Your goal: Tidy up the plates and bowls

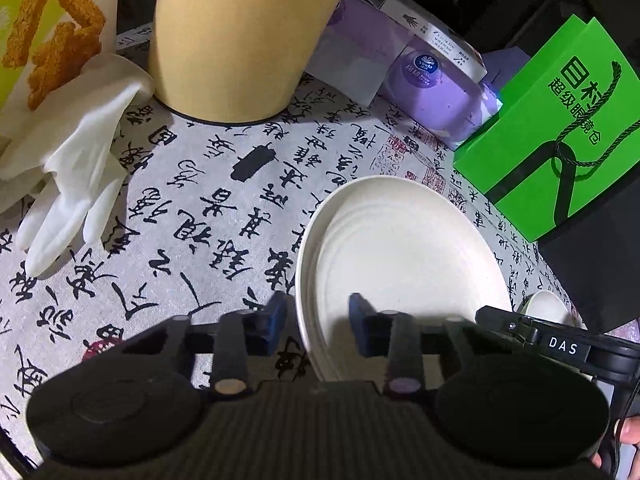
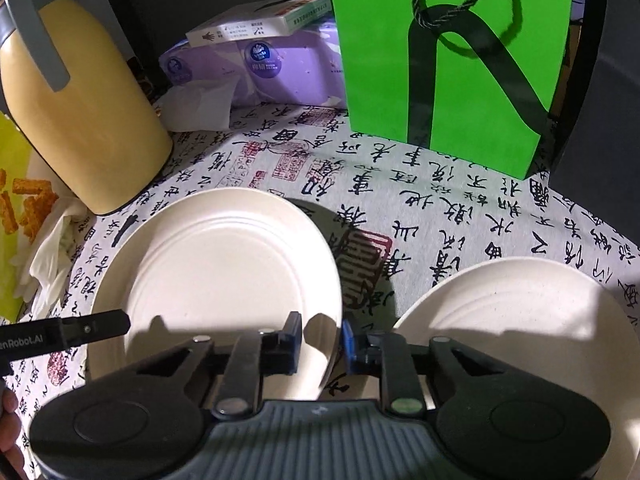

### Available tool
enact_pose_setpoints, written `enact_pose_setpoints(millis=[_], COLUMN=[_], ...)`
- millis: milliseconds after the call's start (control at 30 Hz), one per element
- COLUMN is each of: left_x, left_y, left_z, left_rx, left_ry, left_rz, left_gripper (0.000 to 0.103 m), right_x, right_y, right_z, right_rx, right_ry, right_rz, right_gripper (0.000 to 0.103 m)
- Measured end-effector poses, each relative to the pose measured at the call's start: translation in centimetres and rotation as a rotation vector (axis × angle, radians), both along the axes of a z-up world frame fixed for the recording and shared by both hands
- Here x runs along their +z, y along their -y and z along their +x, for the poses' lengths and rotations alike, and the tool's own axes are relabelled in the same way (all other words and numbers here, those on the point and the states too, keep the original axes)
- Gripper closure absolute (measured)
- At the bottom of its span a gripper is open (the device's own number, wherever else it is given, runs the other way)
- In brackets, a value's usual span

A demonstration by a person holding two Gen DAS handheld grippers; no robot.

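On the desk (image 1: 180, 220), spread with a pale cloth printed in black calligraphy and red seals, a white round plate (image 1: 400, 248) with raised rings lies near the middle, and both grippers sit at its near edge from opposite sides.

The left gripper (image 1: 318, 312) straddles the plate's left rim, with one blue pad outside over the cloth and the other over the plate's inner face. Its jaws are narrow, but a sliver of cloth shows between the outer pad and the rim, so it is not possible to tell whether the pads press on it.

The right gripper (image 2: 322, 332) straddles the opposite rim. Its jaws are drawn in close, the outer blue pad sits against the edge, and it appears to be clamped on the plate.

A second white ringed dish (image 2: 520, 320) rests just beside the plate, on the right gripper's outer side, apart from it.

Behind the plate stand a pale yellow jug (image 2: 80, 120) with a grey handle, a purple tissue pack (image 2: 280, 68) with a flat white box (image 2: 256, 24) on top, and a bright green paper bag (image 2: 452, 60) with a dark cord handle. White gloves (image 1: 80, 184) lie crumpled near the jug, next to a yellow-green snack packet (image 1: 40, 20).
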State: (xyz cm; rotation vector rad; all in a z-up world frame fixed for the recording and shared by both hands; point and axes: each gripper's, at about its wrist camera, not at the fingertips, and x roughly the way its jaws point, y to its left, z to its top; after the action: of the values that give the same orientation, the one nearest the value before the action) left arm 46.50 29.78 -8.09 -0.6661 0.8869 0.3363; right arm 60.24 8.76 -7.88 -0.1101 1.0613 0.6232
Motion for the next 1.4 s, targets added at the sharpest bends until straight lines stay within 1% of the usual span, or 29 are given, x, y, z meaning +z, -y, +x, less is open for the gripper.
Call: enact_pose_setpoints(millis=[33, 233, 500, 667, 900, 1400], left_x=[-0.1, -0.2, -0.2, -0.2, -0.1, 1.4], left_y=[-0.1, 0.0, 0.4, 0.2, 0.3, 1.1], left_z=[0.0, 0.1, 0.1, 0.1, 0.0, -0.8], left_rx=[-0.002, 0.006, -0.003, 0.002, 0.007, -0.003], left_ry=[-0.002, -0.019, -0.019, -0.016, -0.011, 0.038], left_rz=[-0.007, 0.029, 0.066, 0.068, 0.075, 0.106], left_gripper=[0.081, 0.091, 0.091, 0.091, 0.091, 0.091], right_x=[-0.1, -0.1, 0.3, 0.7, 0.9, 2.7], right_y=[0.0, 0.2, 0.2, 0.0, 0.0, 0.9], right_z=[0.0, -0.1, -0.6, -0.9, -1.2, -2.4], right_rx=[-0.003, -0.025, -0.016, -0.002, -0.001, -0.009], right_ry=[-0.001, -0.002, 0.033, 0.057, 0.067, 0.106], right_rz=[-0.001, -0.003, 0.001, -0.005, -0.001, 0.018], right_gripper=[0.087, 0.09, 0.091, 0.091, 0.092, 0.093])
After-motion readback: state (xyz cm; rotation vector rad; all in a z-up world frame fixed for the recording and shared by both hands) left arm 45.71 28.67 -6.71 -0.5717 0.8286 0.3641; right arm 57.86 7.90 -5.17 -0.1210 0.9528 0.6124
